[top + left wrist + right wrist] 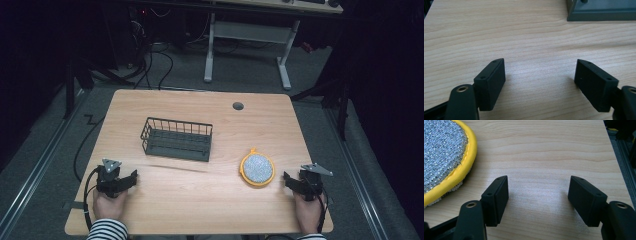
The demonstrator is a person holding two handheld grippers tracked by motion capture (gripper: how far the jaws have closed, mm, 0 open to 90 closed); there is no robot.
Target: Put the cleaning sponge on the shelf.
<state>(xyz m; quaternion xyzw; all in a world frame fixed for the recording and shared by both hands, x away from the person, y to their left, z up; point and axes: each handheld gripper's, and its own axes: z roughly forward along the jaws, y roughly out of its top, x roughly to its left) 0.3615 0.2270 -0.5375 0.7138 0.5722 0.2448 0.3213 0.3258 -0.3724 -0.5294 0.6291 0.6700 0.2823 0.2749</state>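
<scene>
High view: a light wooden table (200,190) carries a dark wire basket of rectangular shape (176,138) near its centre, standing upright and empty. To the right of the basket and nearer the person lies a round scouring pad with a silver mesh face and yellow rim (257,169), flat on the surface and well apart from the basket. A small dark round hole (238,106) sits in the tabletop at the far side.

The left gripper (131,178) rests at the near left of the table, held in a hand with a striped sleeve (107,230). Its jaws stand spread over bare wood, holding nothing.

The right gripper (287,179) rests at the near right, just beside the pad without touching it. Its jaws likewise stand spread and empty.
</scene>
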